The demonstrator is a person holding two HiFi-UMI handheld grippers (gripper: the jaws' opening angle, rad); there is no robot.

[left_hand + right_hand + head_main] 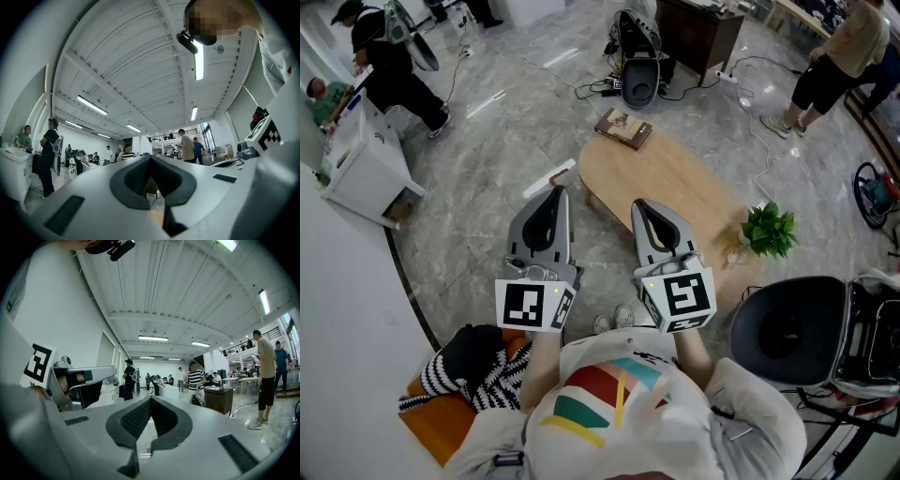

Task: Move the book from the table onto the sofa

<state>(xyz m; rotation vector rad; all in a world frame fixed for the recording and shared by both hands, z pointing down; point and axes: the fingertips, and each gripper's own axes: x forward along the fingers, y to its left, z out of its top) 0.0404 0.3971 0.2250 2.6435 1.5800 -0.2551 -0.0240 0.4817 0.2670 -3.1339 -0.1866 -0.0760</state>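
The book [623, 127], brown-covered, lies flat on the far end of the oval wooden table [684, 192]. My left gripper [556, 191] is held level in front of me, short of the table's near-left edge, shut with nothing in it. Just right of it, my right gripper [639, 205] hovers over the table's near end, also shut and empty. In the left gripper view the jaws [150, 157] meet at their tips. The right gripper view shows the same closed tips [150, 399]. The book is well beyond both grippers.
A potted plant [767, 232] stands at the table's right side, a black round chair [792, 328] below it. An orange cushion [441, 427] with striped cloth [464, 375] lies at lower left. A black bag [637, 66] and cables sit beyond the table. People stand around.
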